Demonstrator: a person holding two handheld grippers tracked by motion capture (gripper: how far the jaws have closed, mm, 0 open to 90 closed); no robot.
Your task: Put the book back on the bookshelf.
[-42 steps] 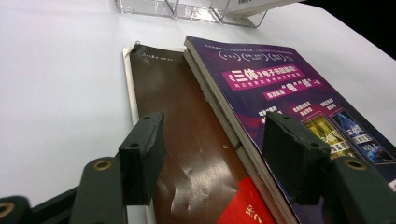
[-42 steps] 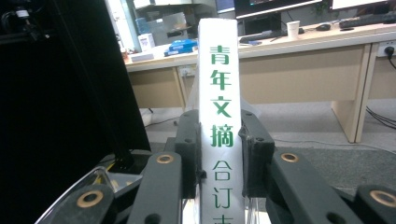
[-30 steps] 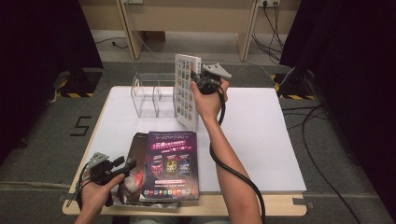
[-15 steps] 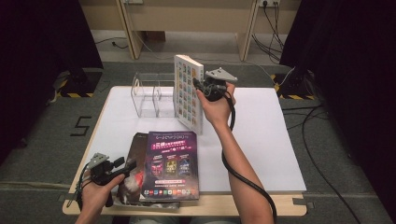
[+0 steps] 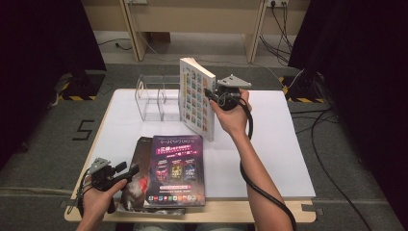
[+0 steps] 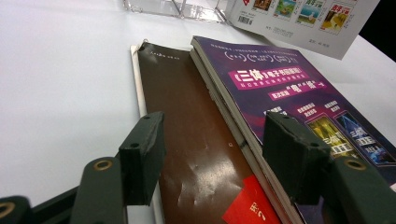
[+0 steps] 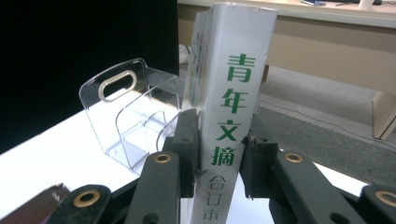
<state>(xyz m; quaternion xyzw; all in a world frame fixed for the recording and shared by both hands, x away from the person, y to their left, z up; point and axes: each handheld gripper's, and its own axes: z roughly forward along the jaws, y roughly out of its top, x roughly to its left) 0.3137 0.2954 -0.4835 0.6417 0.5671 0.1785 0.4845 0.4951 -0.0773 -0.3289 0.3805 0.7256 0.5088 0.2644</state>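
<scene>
My right gripper [image 5: 211, 96] is shut on the spine of a thick white book [image 5: 196, 98], holding it upright at the table's middle back. In the right gripper view the pads [image 7: 187, 140] press both sides of the spine [image 7: 233, 112], which carries green characters. I cannot tell whether the book's lower edge touches the table. My left gripper [image 5: 132, 169] stands open at the front left. Its jaws point over a brown book [image 6: 196, 140] that lies under a purple book [image 6: 289, 93], and nothing is between them.
A clear acrylic book holder [image 5: 154, 98] with dividers stands at the back left, just left of the white book. The white table [image 5: 269, 144] has bare surface on the right. The purple book [image 5: 175, 168] and the brown one reach the front edge.
The right hand has carried the white book a little to the right and turned it slightly. The left hand and the stacked books have stayed put.
</scene>
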